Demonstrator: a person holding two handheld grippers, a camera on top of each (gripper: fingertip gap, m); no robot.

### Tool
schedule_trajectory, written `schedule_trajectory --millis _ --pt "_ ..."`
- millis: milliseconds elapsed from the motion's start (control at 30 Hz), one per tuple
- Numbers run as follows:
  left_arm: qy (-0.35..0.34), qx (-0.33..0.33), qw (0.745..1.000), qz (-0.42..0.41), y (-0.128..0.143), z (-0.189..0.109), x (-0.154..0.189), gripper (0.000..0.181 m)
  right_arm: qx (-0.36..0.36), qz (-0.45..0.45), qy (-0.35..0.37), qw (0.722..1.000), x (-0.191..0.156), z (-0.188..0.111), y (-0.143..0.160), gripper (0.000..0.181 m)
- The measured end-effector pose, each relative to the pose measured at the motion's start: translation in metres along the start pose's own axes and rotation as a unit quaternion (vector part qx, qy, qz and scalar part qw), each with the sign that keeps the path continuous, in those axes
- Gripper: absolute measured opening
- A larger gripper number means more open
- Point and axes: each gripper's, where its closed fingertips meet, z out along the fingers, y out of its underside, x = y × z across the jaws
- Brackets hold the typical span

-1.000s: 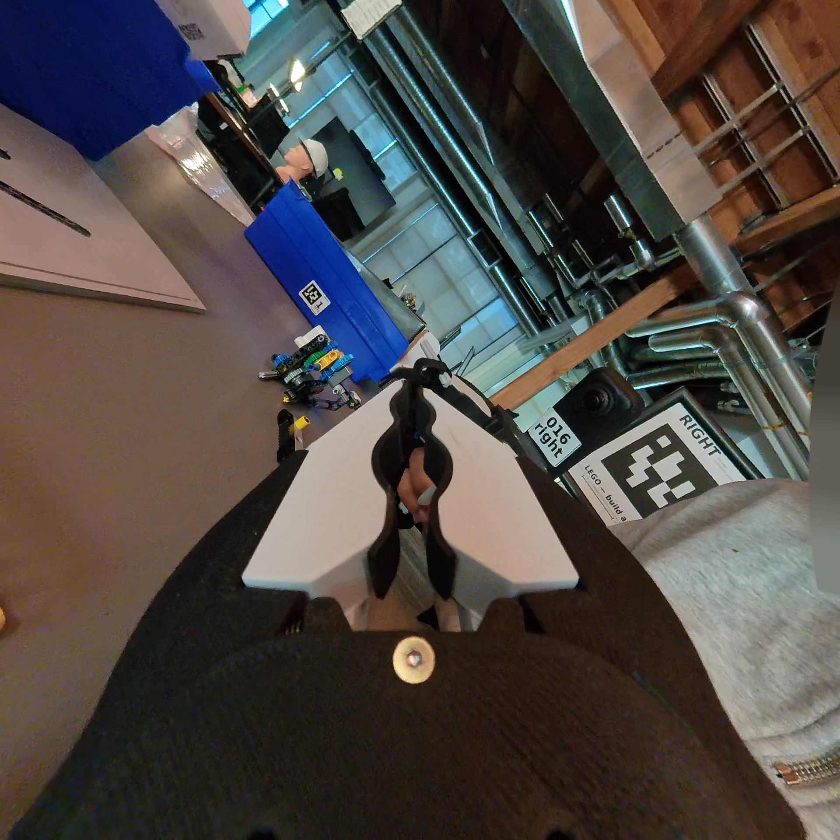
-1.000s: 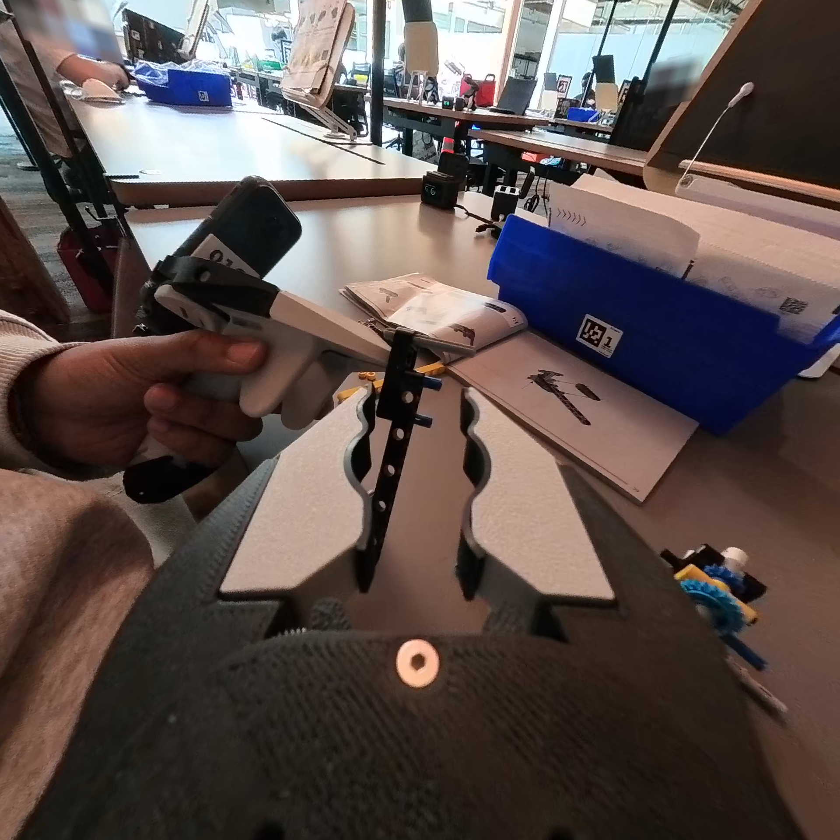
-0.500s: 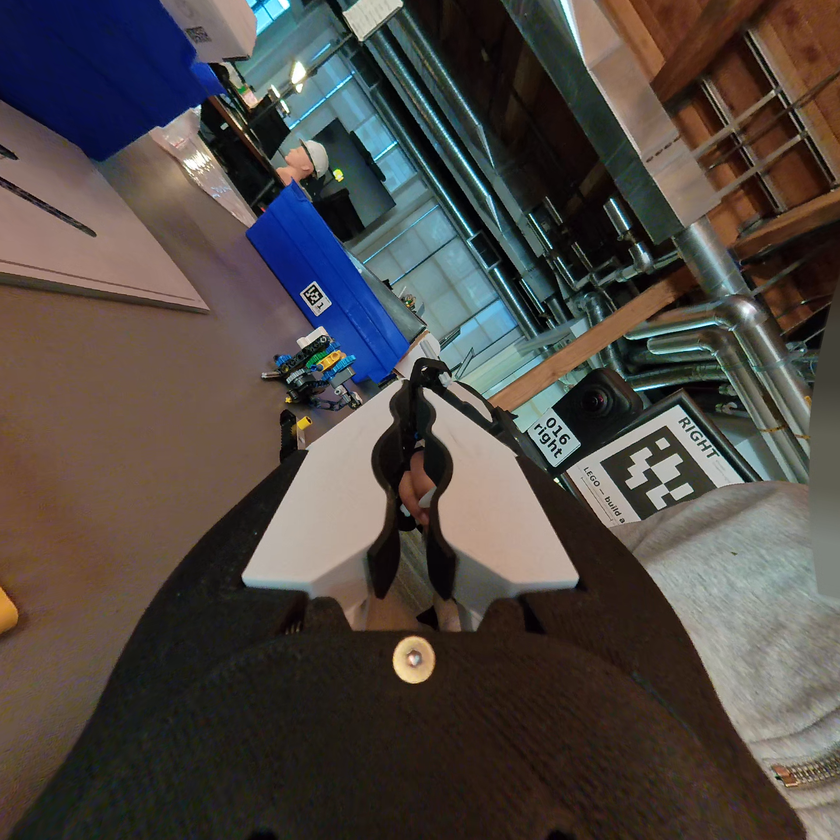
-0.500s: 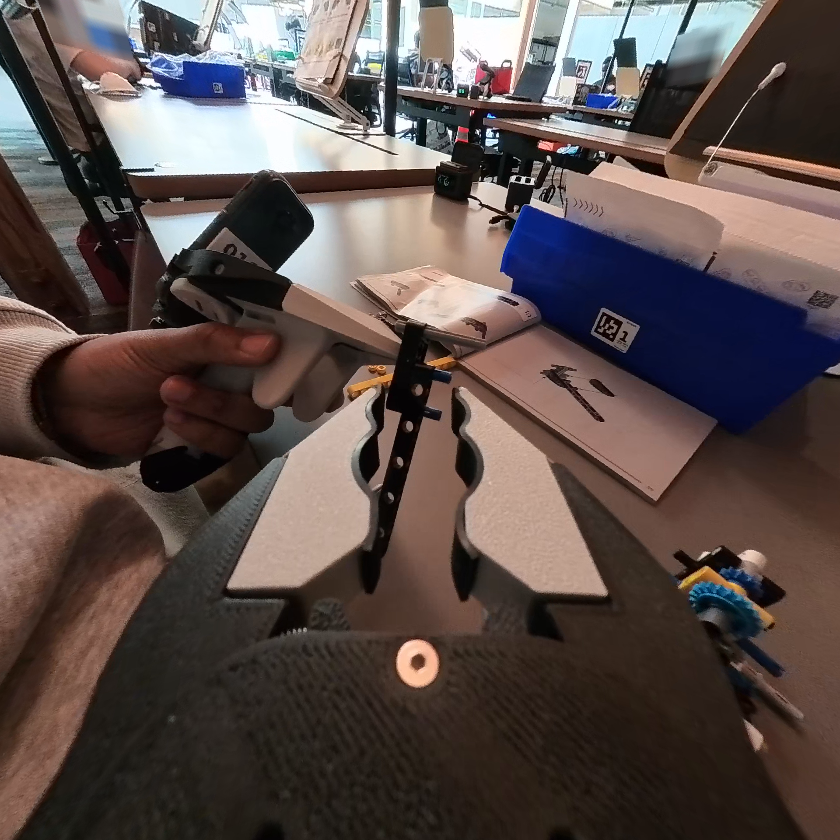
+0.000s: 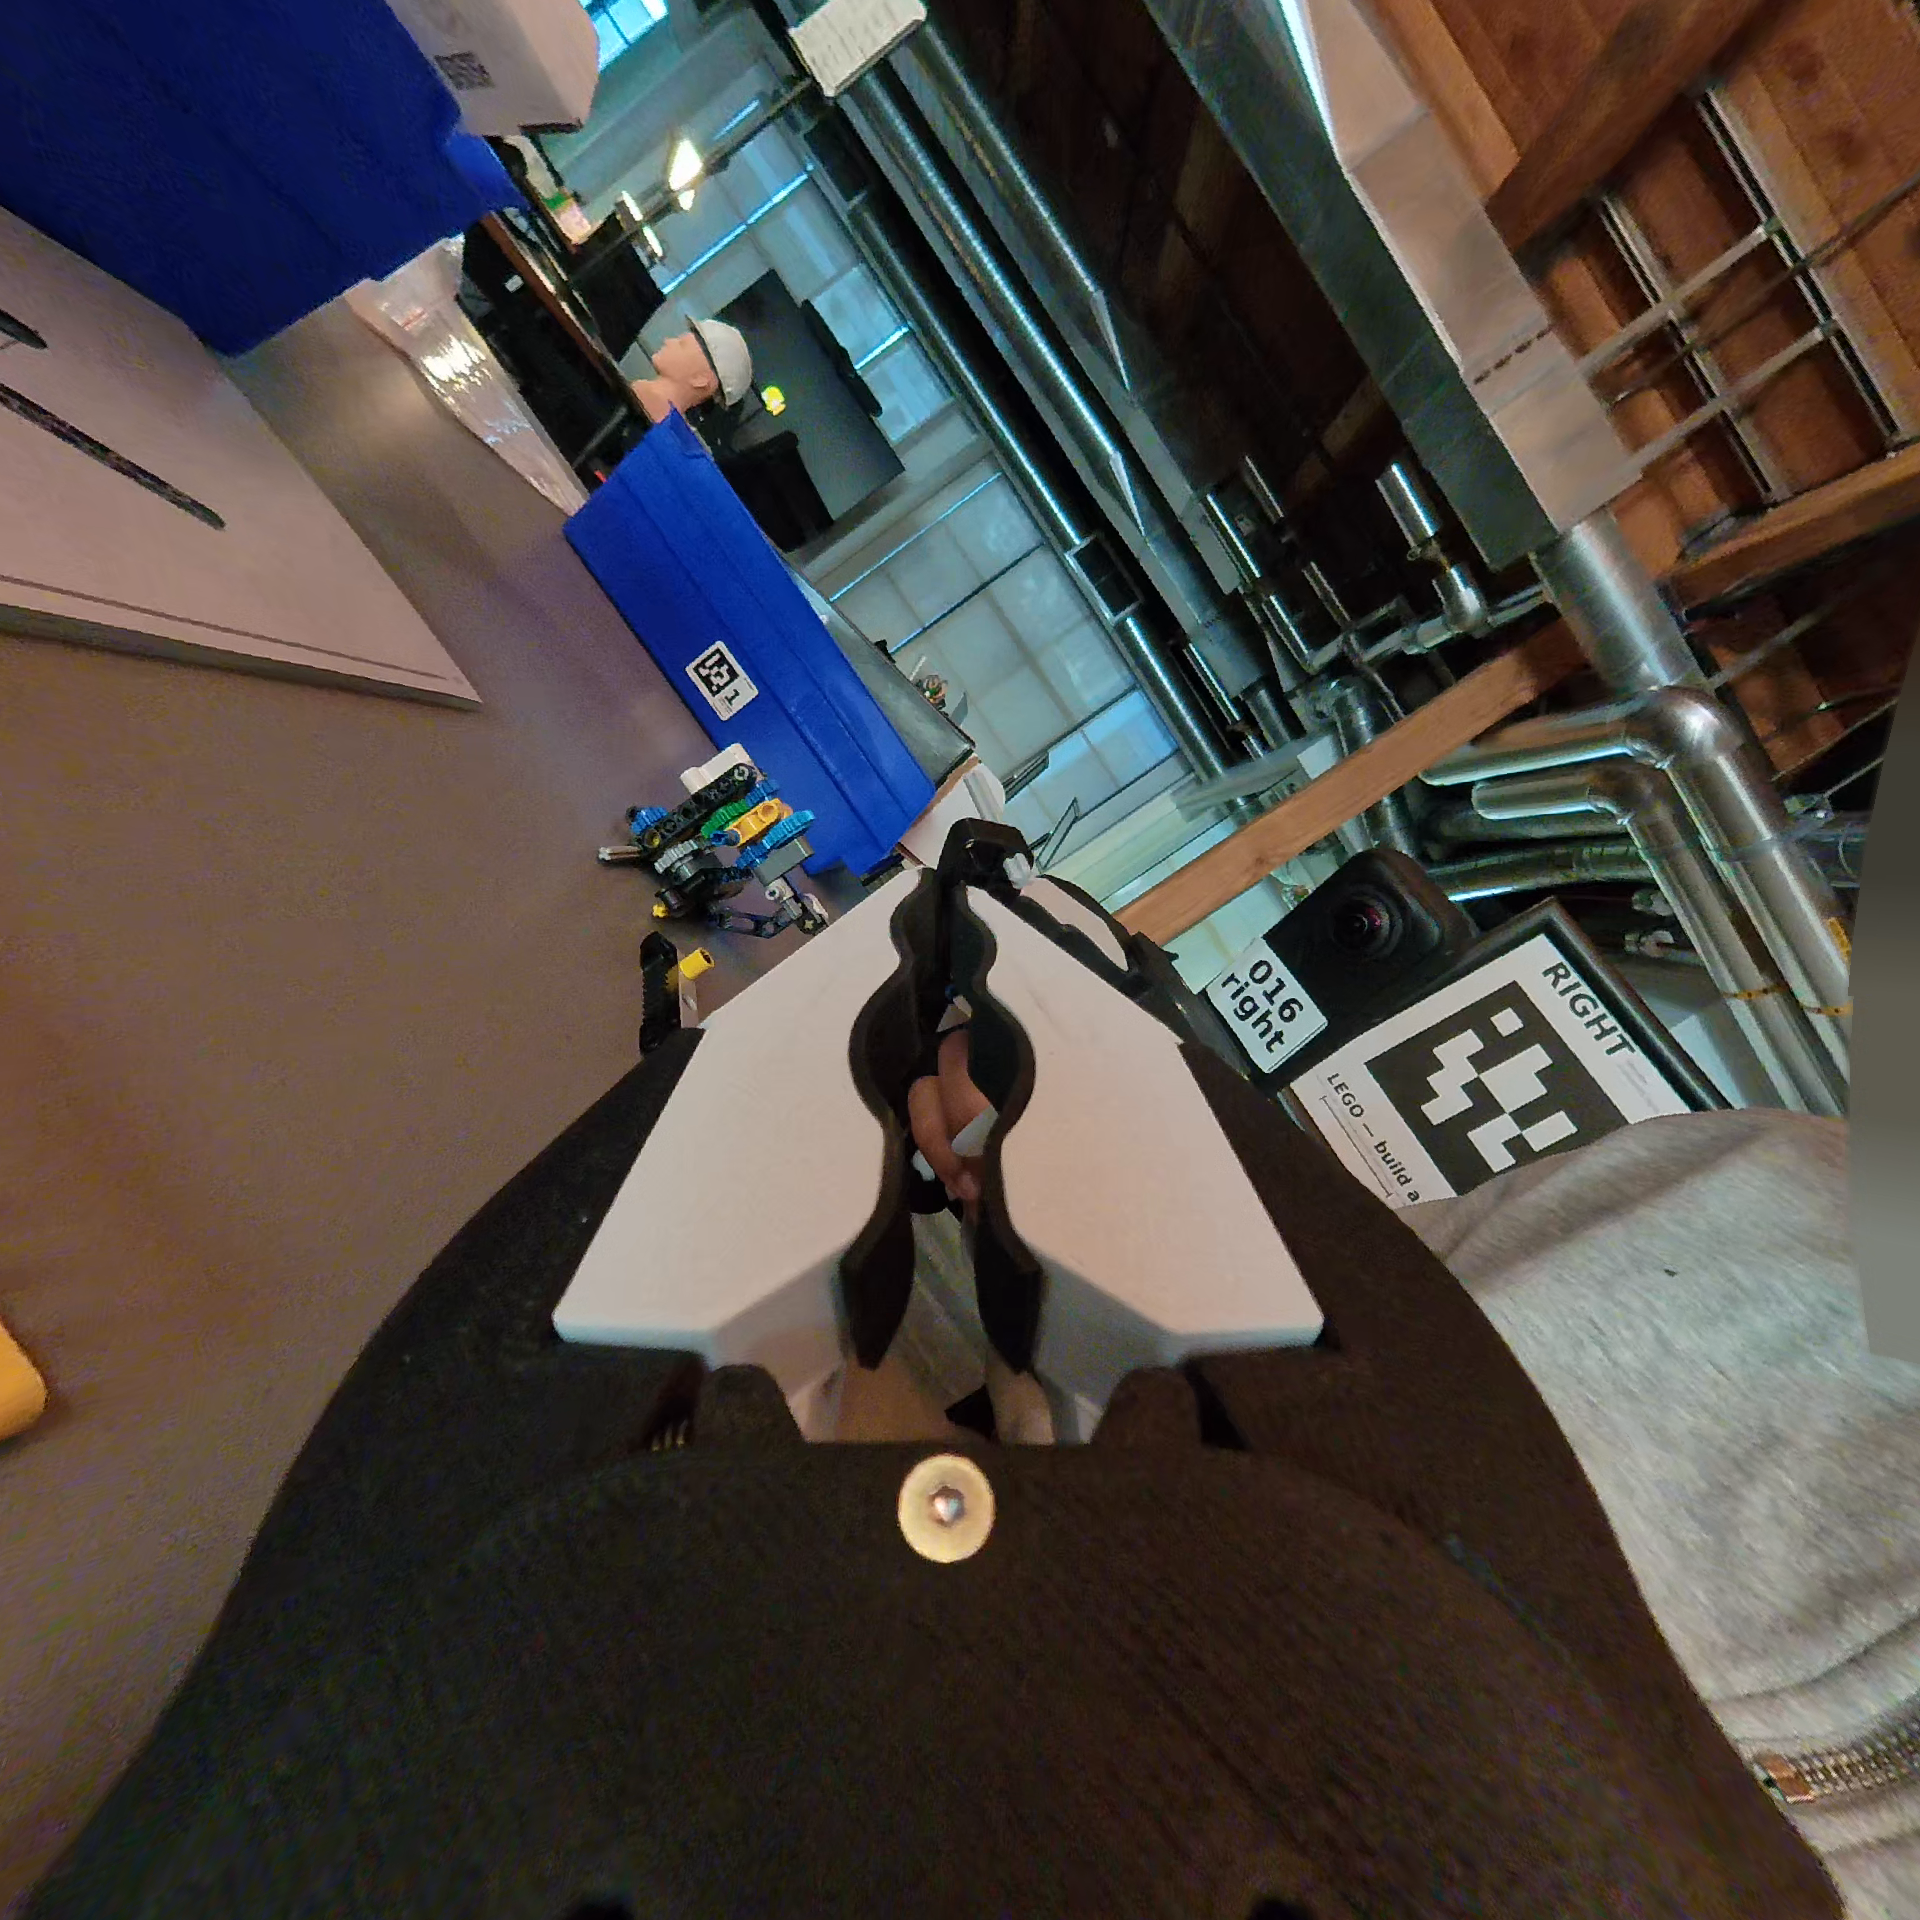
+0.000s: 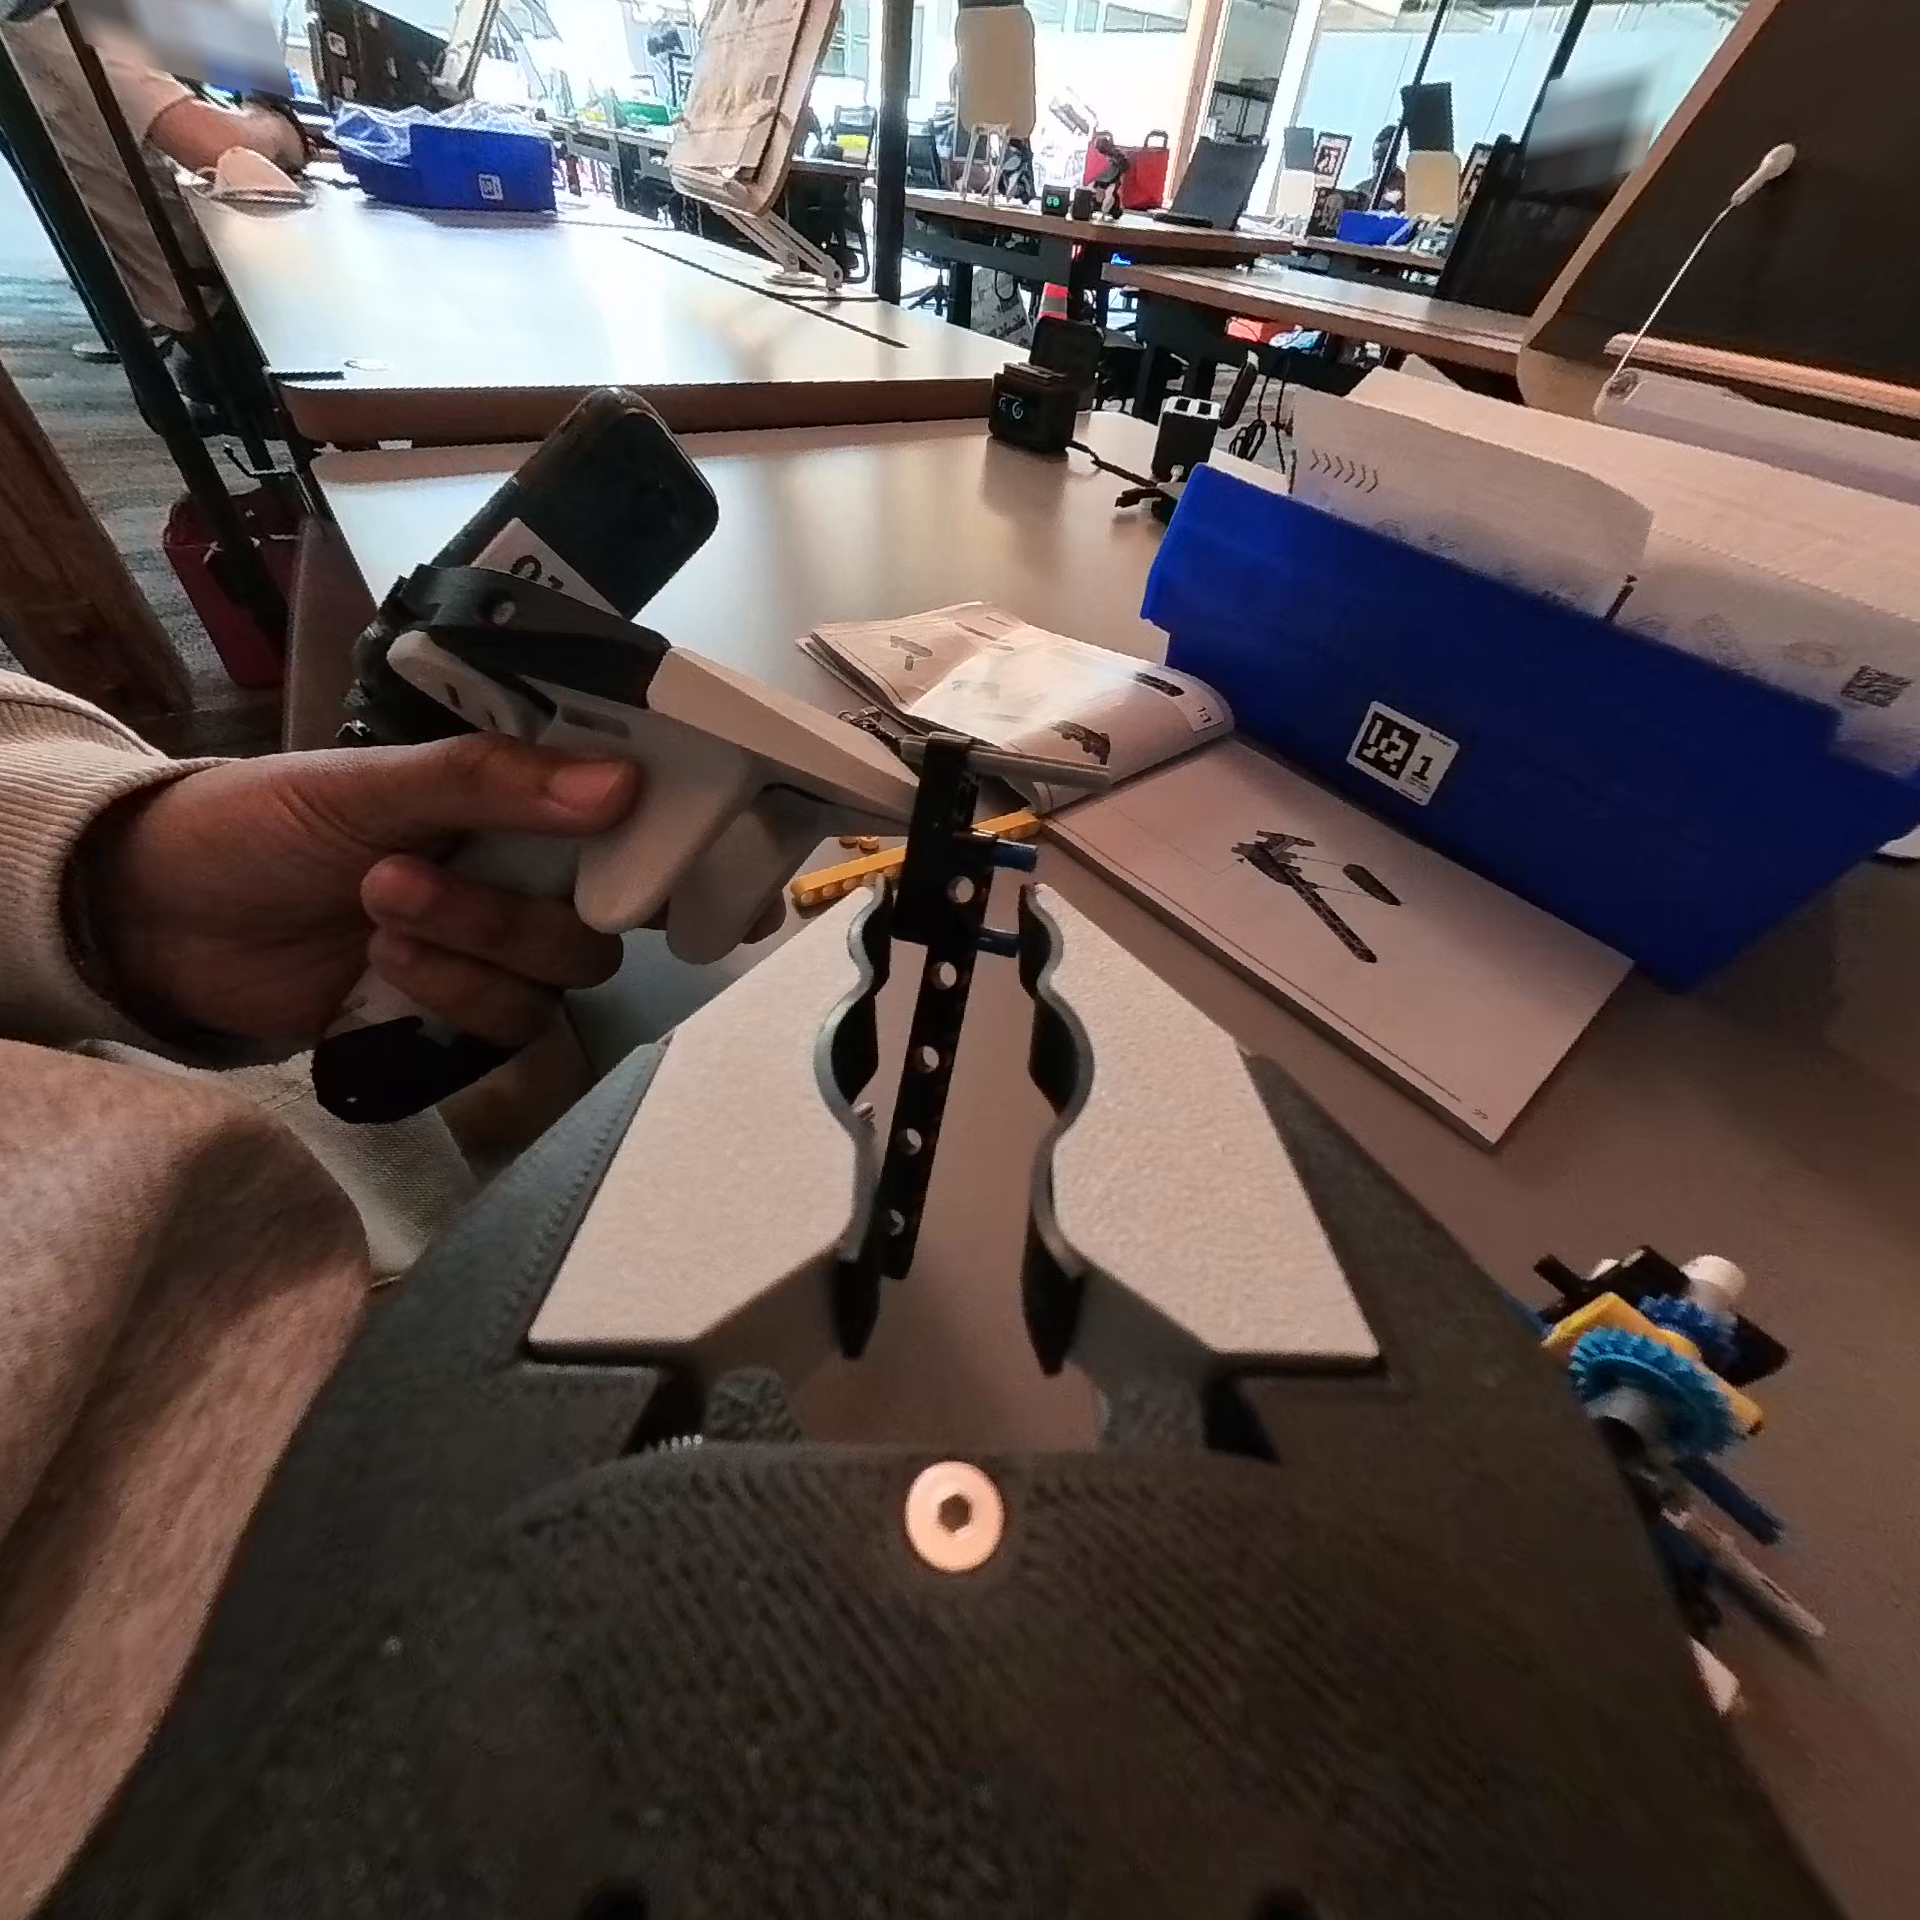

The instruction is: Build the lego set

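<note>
So only the right wrist view shows the left gripper (image 6: 940,758) pinching the long black holed lego beam (image 6: 930,997). Right gripper (image 6: 951,1081) sits released around it, while the left view just catches the colourful half-built gear assembly (image 5: 717,842).

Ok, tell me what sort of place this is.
Probably an open-plan office or lab workspace: long rows of desks run back to glass partitions, exposed metal ducts cross a timber ceiling, and a blue parts bin sits on the table.
</note>
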Motion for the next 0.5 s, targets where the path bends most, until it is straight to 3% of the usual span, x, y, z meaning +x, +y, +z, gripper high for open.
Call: schedule_trajectory --millis 500 --pt "-0.001 -0.001 1.000 0.000 0.0012 0.0007 0.0002 0.000 -0.001 0.013 -0.012 1.000 -0.0008 -0.0009 0.0008 0.022"
